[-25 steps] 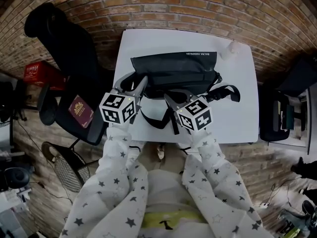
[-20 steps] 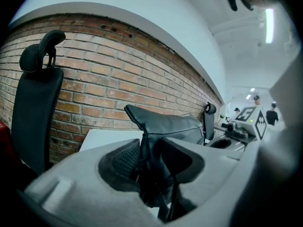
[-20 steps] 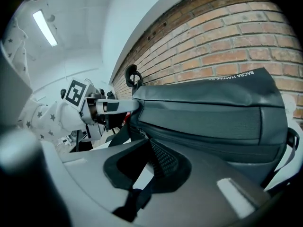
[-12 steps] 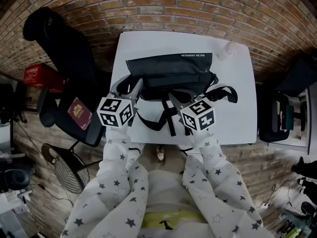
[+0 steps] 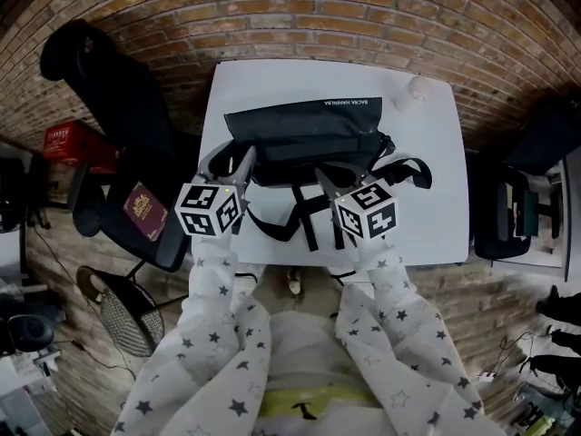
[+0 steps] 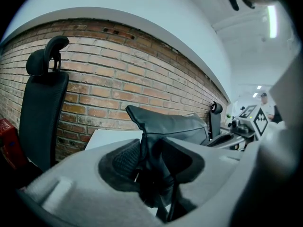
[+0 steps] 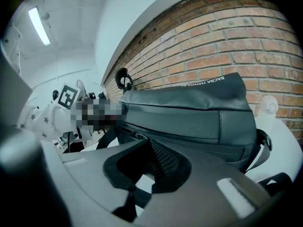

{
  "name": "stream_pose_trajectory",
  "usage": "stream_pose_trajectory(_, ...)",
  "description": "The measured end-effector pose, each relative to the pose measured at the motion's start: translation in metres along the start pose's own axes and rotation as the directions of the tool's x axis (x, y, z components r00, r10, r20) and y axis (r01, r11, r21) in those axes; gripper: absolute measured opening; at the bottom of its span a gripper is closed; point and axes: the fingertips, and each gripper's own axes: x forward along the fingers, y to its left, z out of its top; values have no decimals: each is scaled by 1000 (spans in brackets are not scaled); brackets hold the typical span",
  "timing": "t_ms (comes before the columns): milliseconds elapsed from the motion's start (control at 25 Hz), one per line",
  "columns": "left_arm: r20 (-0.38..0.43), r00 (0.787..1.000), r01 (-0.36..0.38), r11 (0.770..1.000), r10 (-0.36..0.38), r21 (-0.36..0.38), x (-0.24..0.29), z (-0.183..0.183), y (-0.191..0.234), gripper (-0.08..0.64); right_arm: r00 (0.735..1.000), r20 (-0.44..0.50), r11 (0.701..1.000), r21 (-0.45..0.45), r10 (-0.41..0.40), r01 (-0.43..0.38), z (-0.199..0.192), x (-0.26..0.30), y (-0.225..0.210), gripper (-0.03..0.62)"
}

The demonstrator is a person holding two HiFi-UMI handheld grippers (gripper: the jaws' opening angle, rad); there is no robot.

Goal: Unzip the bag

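Right hand-held gripper [image 5: 332, 180], jaws pinched together, seemingly on the zip pull [image 7: 135, 134], has slid rightward along the black bag [image 5: 304, 130] on the table [image 5: 427, 225] — left hand-held gripper [image 5: 234, 163] stays clamped on the bag's end, so the zip is probably opening.

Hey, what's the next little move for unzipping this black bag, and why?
Probably draw the right gripper along the bag toward its right end. Its jaws look closed on the zipper pull near the middle of the bag, while the left gripper clamps the left end to brace it.
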Motion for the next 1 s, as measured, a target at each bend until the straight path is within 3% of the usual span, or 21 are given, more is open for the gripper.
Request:
stream_pose_trajectory(680, 0, 997, -73, 997, 73, 11, 1, -2, -14, 144, 992, 37, 990, 70, -124, 121, -11, -48, -58, 17)
stream_pose_trajectory(1000, 5, 994, -113, 994, 113, 8, 1, -2, -14, 144, 989, 43, 988, 71, -139, 136, -11, -57, -68, 17)
